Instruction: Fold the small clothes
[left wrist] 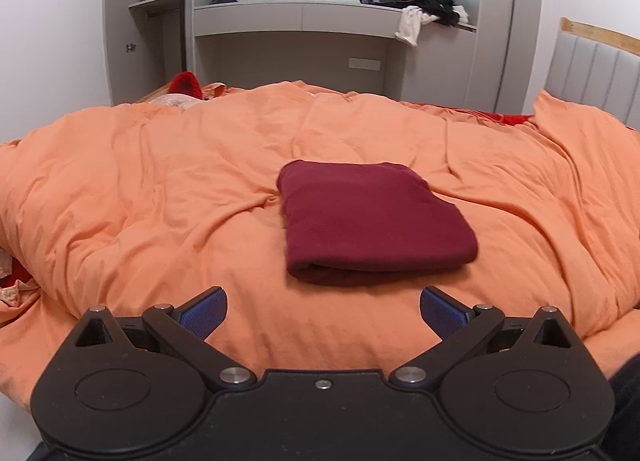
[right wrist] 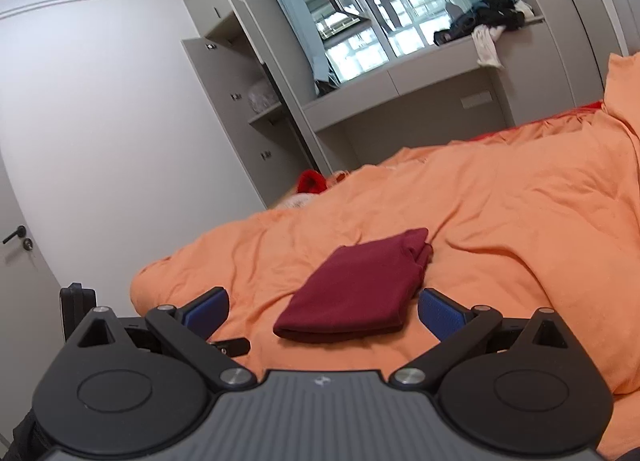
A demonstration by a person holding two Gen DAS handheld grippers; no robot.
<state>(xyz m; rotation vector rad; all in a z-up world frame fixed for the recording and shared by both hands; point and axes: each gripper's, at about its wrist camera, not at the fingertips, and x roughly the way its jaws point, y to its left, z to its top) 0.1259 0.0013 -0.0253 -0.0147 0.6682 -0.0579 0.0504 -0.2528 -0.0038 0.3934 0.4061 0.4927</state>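
Note:
A dark red garment [left wrist: 372,221] lies folded into a neat rectangle on the orange duvet [left wrist: 160,189], its folded edge toward me. My left gripper [left wrist: 323,311] is open and empty, held just short of the garment's near edge, above the duvet. In the right wrist view the same garment [right wrist: 356,293] lies just ahead of my right gripper [right wrist: 323,311], which is open and empty, its blue pads [right wrist: 440,311] standing on either side of the garment's near corner without touching it.
The duvet covers the whole bed, rumpled. A grey padded headboard [left wrist: 592,73] stands at the right. A window ledge [left wrist: 320,17] behind the bed holds a heap of dark and white clothes [left wrist: 420,7]. A red item [left wrist: 186,85] lies at the bed's far left. An open grey cupboard [right wrist: 240,101] and a door [right wrist: 24,261] are at the left.

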